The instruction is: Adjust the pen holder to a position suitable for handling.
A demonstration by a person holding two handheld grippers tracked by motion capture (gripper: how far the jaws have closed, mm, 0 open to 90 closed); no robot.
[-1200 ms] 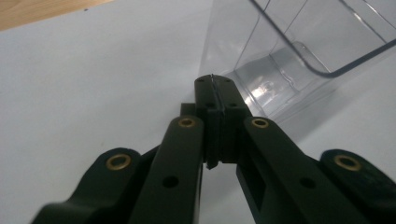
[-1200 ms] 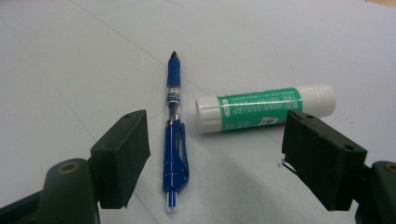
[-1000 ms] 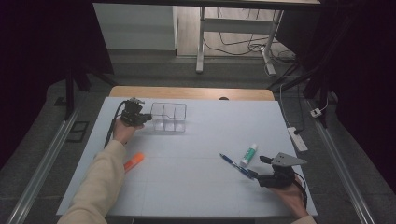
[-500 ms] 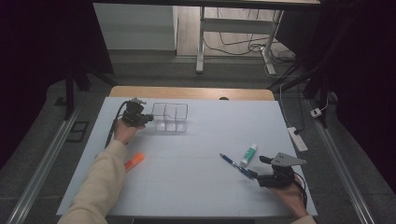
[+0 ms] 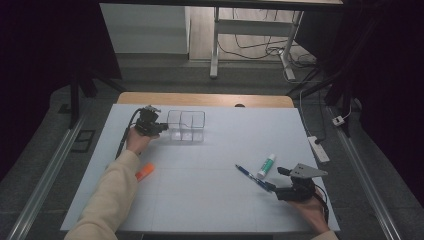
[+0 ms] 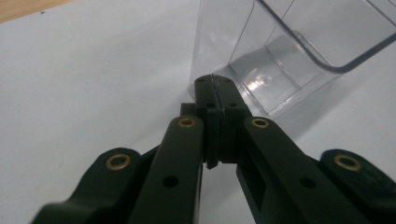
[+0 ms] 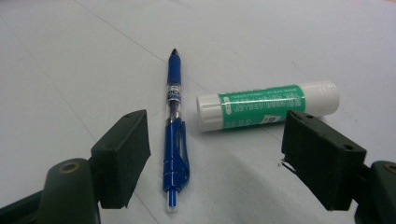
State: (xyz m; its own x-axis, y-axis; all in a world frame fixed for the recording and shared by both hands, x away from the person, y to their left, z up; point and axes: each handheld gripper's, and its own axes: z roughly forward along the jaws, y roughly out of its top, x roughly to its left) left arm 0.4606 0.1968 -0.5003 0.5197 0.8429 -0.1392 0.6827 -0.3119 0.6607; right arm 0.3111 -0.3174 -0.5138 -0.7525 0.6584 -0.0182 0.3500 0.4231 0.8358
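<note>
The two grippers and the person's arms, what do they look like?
Both grippers, left and right, have black jaws with square pads and brass-coloured rivets. A black cable trails from the left one; a grey three-cornered plate tops the right. The left arm wears a cream sleeve.

blue pen (image 7: pixel 175 126), green-and-white glue stick (image 7: pixel 266 111).

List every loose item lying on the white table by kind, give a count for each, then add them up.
Clear plastic two-compartment box: 1
Blue pen with a clear barrel: 1
Green-and-white glue stick: 1
Orange marker: 1
Total: 4
</note>
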